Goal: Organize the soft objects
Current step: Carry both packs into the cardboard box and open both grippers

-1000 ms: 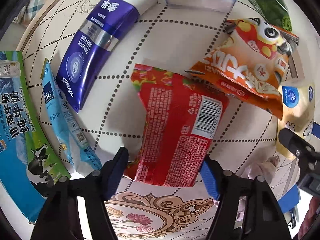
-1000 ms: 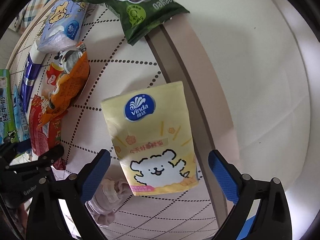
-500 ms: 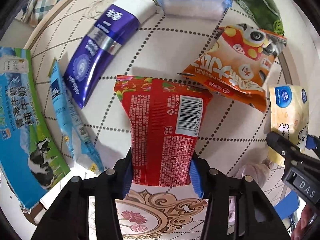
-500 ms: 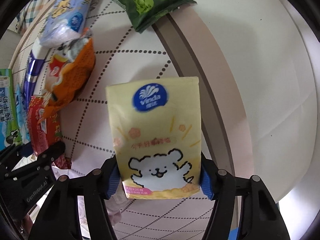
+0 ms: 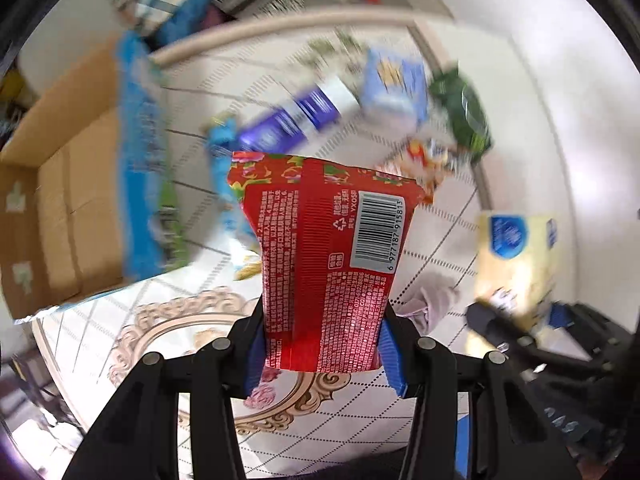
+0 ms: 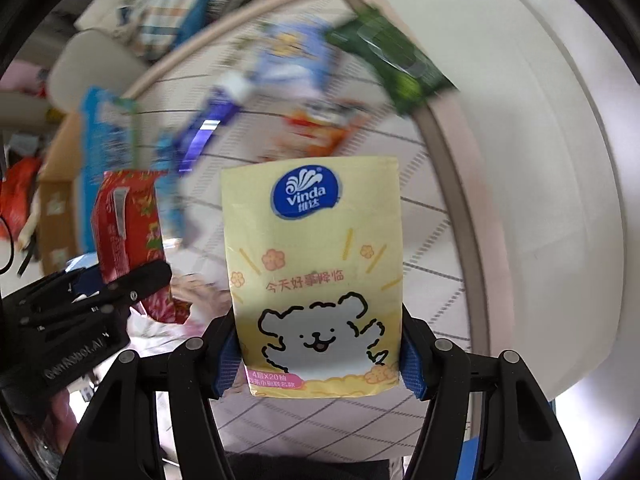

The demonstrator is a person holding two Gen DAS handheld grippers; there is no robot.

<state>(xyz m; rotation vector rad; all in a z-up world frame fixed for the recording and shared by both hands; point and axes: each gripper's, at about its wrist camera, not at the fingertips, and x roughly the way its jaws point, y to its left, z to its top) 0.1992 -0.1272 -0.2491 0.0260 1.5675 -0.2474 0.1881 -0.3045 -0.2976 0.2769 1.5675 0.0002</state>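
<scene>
Red packet (image 5: 326, 264) between blue pads (image 5: 390, 356)

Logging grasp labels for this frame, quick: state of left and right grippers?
Left gripper: closed on the red snack packet.
Right gripper: closed on the yellow Vinda tissue pack.

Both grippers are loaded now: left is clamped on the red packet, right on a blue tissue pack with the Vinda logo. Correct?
Not quite: the Vinda tissue pack in the right gripper is yellow, as the right wrist view shows. The left gripper does clamp the red packet.
</scene>
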